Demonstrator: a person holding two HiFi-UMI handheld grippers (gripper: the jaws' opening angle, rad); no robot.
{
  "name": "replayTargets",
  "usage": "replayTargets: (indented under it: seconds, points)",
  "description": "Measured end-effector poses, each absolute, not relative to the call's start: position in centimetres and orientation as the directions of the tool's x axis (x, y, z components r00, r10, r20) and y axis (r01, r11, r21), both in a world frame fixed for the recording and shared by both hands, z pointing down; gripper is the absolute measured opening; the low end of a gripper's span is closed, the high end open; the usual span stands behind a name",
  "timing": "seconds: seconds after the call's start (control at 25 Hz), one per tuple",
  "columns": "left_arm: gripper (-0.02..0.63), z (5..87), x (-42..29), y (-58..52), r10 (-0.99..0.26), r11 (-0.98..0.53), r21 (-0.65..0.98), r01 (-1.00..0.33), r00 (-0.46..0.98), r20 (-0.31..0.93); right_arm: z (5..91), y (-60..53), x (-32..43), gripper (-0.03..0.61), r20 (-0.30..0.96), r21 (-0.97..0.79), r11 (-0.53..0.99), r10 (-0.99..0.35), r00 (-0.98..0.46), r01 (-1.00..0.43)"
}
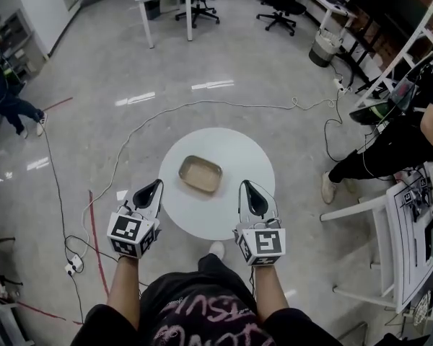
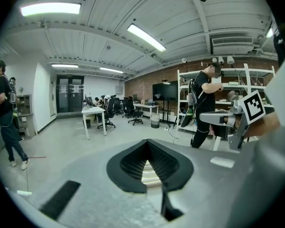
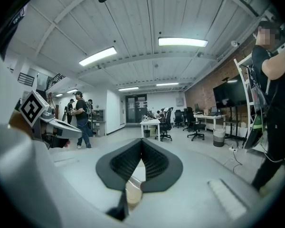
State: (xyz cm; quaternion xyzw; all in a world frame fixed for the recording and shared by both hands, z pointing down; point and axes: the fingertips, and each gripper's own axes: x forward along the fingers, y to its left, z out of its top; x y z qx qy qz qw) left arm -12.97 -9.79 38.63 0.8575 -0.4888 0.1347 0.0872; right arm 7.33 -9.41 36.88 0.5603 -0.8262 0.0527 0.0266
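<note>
Left gripper (image 1: 157, 184), right gripper (image 1: 245, 184): clenched, empty. Tan tray (image 1: 200, 174) ahead between them, untouched. Advise parting jaws before nearing its rim.

- Bright, even light comes from long ceiling lamps (image 2: 51, 8).
- Lamp glare streaks the glossy floor (image 1: 213, 85).
- Both gripper views bulge strongly, with dark corners and blurred near parts.

Bare tabletop (image 1: 243, 158) lies all round the tray (image 1: 200, 174).
</note>
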Motion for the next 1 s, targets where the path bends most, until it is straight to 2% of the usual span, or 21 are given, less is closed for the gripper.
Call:
replayTargets:
  seconds: [0.52,1.0]
  points:
    - [0.002,38.9,-9.8,-13.6,-0.821,-0.492,0.015,-0.871,0.470,0.324,38.1,-13.9,10.8,0.008,0.148,-0.070,0.385,-0.908,-0.391,-0.920]
    - [0.002,39.1,-10.1,-13.9,-0.832,-0.453,0.006,-0.891,0.426,0.356,38.0,-14.2,11.1,0.008,0.157,-0.061,0.400,-0.901,-0.405,-0.914]
